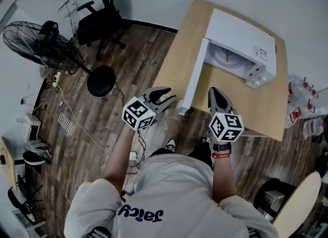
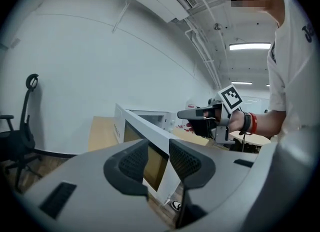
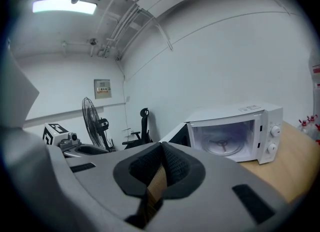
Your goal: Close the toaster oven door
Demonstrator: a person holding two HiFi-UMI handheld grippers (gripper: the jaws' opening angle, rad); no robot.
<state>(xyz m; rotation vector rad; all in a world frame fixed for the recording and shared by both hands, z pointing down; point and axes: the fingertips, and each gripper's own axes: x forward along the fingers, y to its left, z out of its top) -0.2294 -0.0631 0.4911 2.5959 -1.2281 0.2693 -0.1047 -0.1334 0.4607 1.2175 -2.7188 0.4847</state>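
Observation:
A white toaster oven (image 1: 241, 39) stands on the wooden table (image 1: 261, 114), its chamber lit and showing a turntable (image 3: 227, 143). Its door (image 1: 193, 78) hangs wide open, swung out toward me with its free end past the table's front edge. My left gripper (image 1: 169, 96) is open just left of that free end, off the table, with nothing between its fingers. In the left gripper view the door's outer face (image 2: 145, 131) lies straight ahead of the jaws (image 2: 157, 146). My right gripper (image 1: 215, 92) is shut and empty over the table's front edge, right of the door.
A standing fan (image 1: 46, 44) and a black office chair (image 1: 100, 24) are on the wooden floor at the left, with cables trailing nearby. Bottles with red caps (image 1: 307, 103) sit beyond the table's right side. A round tabletop (image 1: 297, 206) is at lower right.

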